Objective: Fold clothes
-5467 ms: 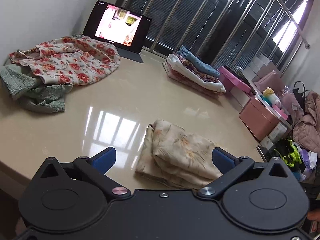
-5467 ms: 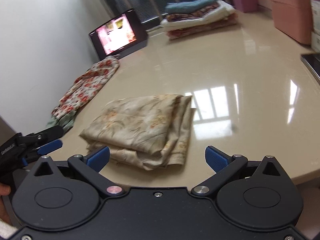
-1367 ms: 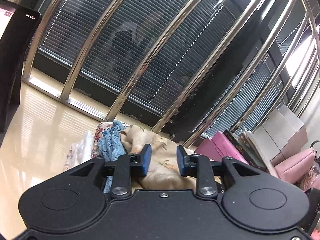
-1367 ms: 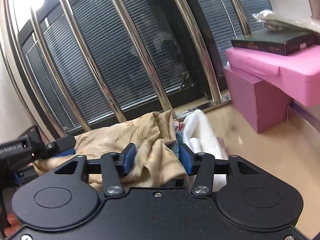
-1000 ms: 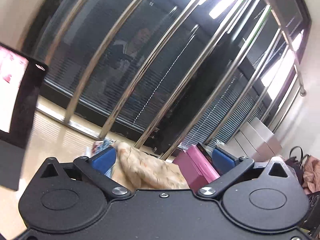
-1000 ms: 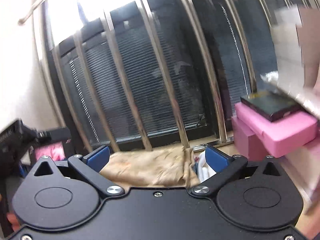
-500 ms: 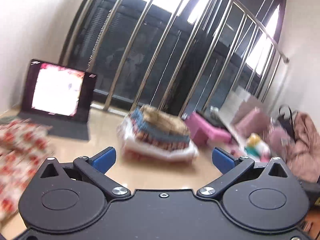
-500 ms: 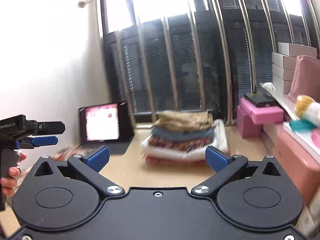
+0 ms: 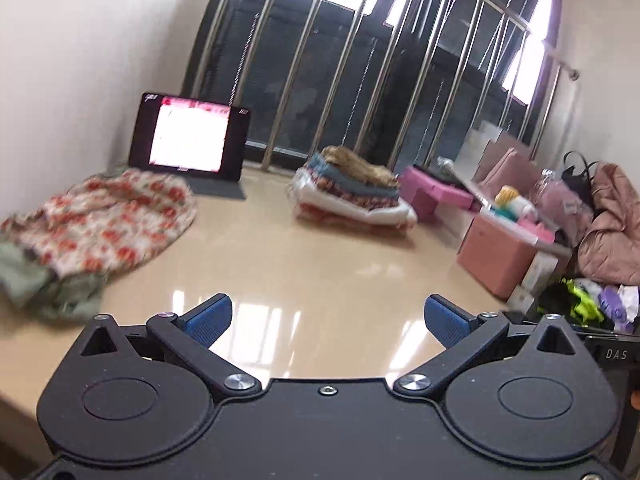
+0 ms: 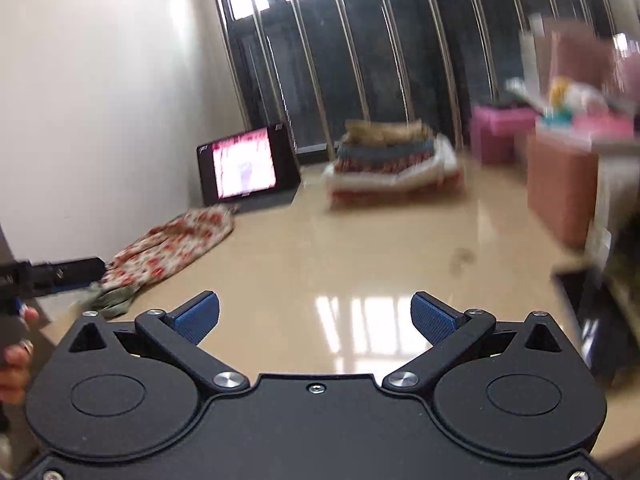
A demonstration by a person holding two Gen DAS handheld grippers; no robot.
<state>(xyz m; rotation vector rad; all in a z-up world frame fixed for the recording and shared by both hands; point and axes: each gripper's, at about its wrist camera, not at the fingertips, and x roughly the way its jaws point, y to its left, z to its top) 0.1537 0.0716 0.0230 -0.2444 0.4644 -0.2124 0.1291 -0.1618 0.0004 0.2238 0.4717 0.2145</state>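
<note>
A stack of folded clothes (image 9: 352,192) lies at the far side of the beige table (image 9: 300,272), with the folded tan floral garment (image 9: 360,166) on top; the stack also shows in the right wrist view (image 10: 390,168). An unfolded red-flowered cloth (image 9: 108,220) and a green cloth (image 9: 36,284) lie at the left; the flowered cloth also shows in the right wrist view (image 10: 176,248). My left gripper (image 9: 327,318) is open and empty above the near table. My right gripper (image 10: 315,314) is open and empty too.
A lit tablet (image 9: 190,140) stands at the back left by the wall. Pink boxes (image 9: 432,192) and a salmon box (image 9: 500,256) sit at the table's right edge. Barred windows run behind. The left gripper's body (image 10: 52,272) shows at the right view's left edge.
Both grippers let go of the tan garment on top of the stack, opened, and pulled back toward the near side of the table.
</note>
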